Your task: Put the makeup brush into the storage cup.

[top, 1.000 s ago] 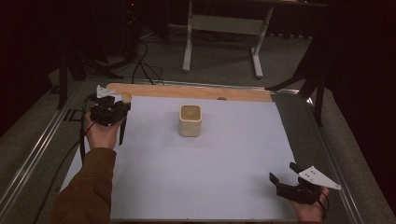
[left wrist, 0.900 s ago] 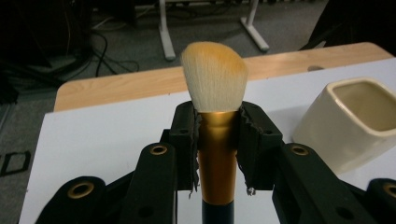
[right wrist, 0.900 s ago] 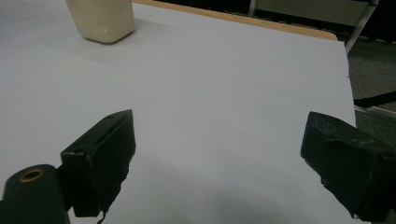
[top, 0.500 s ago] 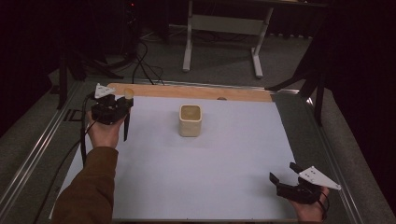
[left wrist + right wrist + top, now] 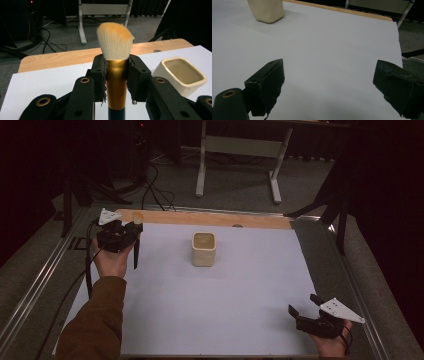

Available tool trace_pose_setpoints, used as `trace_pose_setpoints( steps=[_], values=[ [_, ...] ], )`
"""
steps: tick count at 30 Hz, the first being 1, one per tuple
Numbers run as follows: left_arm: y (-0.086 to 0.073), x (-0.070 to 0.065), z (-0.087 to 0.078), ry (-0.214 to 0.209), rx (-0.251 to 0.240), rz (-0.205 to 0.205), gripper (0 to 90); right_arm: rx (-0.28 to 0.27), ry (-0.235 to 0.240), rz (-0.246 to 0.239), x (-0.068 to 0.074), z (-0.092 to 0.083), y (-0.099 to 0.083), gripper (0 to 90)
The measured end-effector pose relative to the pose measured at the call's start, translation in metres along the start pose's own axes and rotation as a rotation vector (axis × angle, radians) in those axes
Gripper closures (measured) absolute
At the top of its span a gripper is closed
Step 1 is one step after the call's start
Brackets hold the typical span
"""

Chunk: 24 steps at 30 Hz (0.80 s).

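Brush (image 5: pixel 115 62) stands upright, clamped in our left tongs (image 5: pixel 116 75) at the far left, lifted slightly since a second ago; cup (image 5: pixel 204 248) waits mid-surface. Our right tongs (image 5: pixel 329 85) gape empty, near right.

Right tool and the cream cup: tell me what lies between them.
Nothing: bare white sheet runs from the open right tool to the cream cup, as the right gripper view shows.
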State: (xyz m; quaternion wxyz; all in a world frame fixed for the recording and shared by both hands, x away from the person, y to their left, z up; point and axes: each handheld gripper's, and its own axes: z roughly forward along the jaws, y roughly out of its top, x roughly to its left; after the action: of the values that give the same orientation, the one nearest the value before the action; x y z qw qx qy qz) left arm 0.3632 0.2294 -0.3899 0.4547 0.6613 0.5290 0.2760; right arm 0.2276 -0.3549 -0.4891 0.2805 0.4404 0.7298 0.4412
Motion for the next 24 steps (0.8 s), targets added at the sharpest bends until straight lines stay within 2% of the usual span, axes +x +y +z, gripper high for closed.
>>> trace_pose_setpoints(
  steps=[5, 11, 19, 24],
  values=[
    [0.0009, -0.0028, 0.0012, -0.019, -0.014, 0.006, 69.9, 0.000, 0.000, 0.000, 0.0000, 0.0000, 0.0000, 9.7],
    [0.0023, -0.0030, 0.0028, -0.069, -0.029, 0.006, 69.9, 0.000, 0.001, 0.001, -0.0001, -0.0001, -0.0001, 9.7],
    [0.0049, -0.0038, 0.0034, -0.097, -0.045, 0.004, 69.9, 0.000, 0.001, 0.001, -0.0001, 0.0000, 0.0000, 9.8],
    [0.0069, -0.0067, 0.0057, -0.107, -0.045, 0.020, 69.8, 0.002, 0.000, 0.000, 0.0001, 0.0001, 0.0000, 9.7]
  ],
)
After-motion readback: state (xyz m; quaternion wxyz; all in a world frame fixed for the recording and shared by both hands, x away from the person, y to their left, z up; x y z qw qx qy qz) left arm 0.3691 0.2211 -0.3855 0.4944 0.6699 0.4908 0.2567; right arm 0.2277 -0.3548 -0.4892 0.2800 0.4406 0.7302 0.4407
